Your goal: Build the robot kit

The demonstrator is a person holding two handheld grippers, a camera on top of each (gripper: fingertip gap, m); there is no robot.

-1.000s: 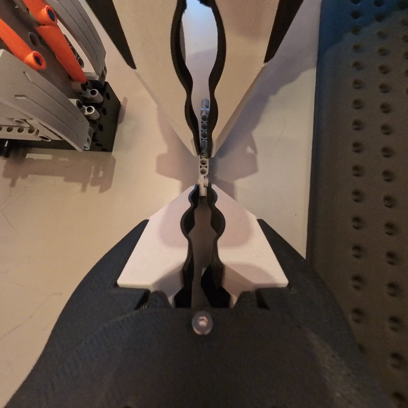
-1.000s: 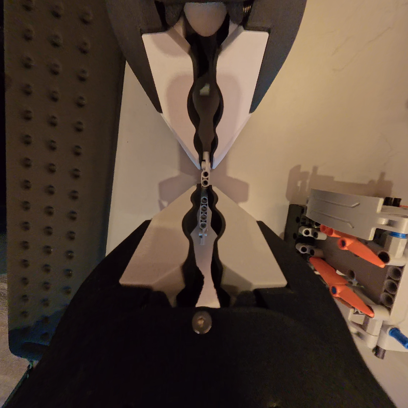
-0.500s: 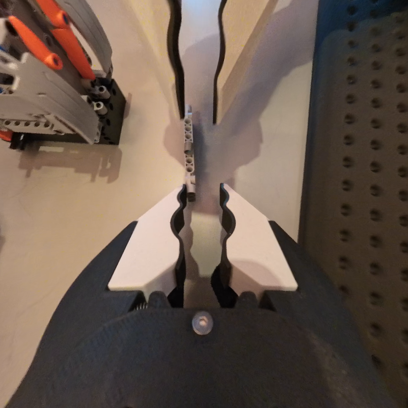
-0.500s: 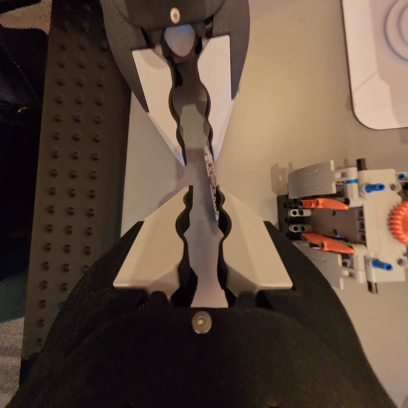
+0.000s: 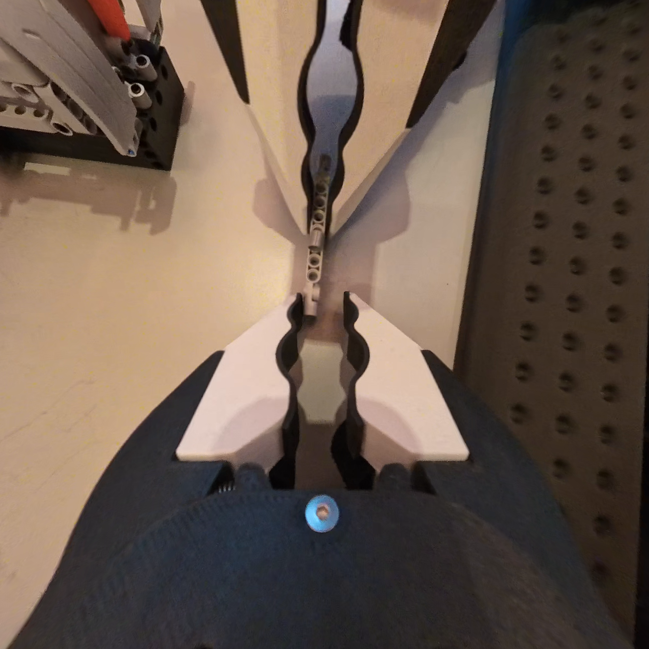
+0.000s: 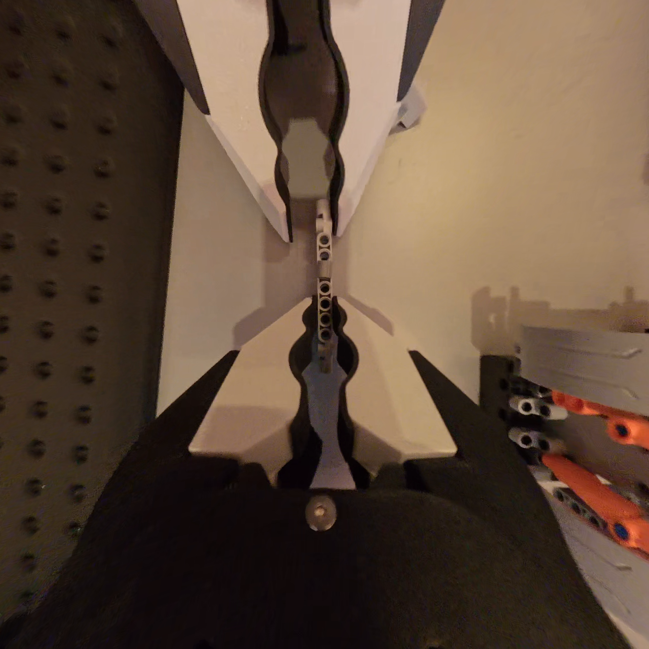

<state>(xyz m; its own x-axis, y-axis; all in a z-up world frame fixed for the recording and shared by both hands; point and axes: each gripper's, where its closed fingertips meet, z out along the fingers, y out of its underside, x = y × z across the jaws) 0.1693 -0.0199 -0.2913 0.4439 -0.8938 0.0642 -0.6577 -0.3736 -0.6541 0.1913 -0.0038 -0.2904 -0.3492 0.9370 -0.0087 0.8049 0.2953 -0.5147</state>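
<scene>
Beam (image 5: pixel 313 261), grey and holed, sits over the table (image 5: pixel 140 281), pinched at one end by the right gripper (image 6: pixel 325 300), its other end (with a small connector) reaching between the left gripper's (image 5: pixel 323 298) spread fingers, model (image 5: pixel 70 87) nearby.

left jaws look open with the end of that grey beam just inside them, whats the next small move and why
Probably shift the left gripper slightly leftward to centre the grey holed beam, then close. Its jaws stand apart, and the beam's near end sits against the left-hand jaw rather than mid-gap. The right gripper is shut on the far end, so the beam looks steady enough to grip.
</scene>
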